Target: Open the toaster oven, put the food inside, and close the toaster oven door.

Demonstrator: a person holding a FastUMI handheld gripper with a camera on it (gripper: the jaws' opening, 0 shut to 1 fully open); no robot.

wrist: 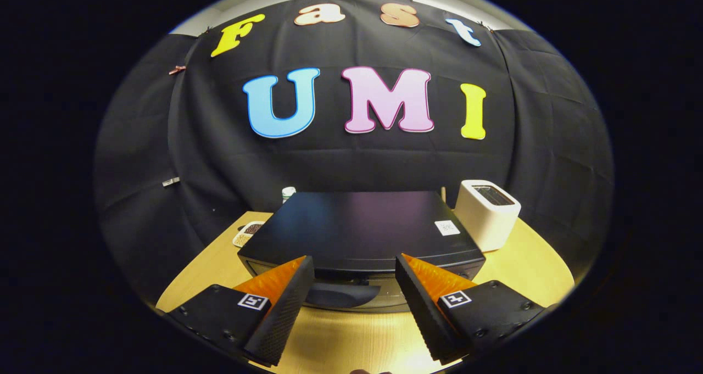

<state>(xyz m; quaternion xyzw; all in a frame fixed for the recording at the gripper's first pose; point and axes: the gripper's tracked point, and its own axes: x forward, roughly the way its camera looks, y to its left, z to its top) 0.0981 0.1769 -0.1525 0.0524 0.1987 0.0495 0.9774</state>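
We see the oven [360,228] in the middle of the frame, a flat dark box standing on a round wooden table [527,264]. Its top faces us, with a small white sticker [446,227] near its right rear corner. The door looks closed; the curved handle [340,294] on the front shows low down, just below the oven's top edge.

Our gripper [354,269] sits at the bottom of the frame with its jaws spread wide and nothing between them but the oven's front. Both fingers stand just before the oven's front edge, the handle lying in the gap between them; we cannot tell if either tip touches the oven.

To the right of the oven, in the centre right of the frame, stands a white toaster [487,212], close beside the oven's rear corner. To the left of the oven, a small dish [247,232] with dark bits in it rests on the table. Behind the oven's left rear corner a small white jar [288,193] peeks up against the black wall. We cannot make out the food for sure.
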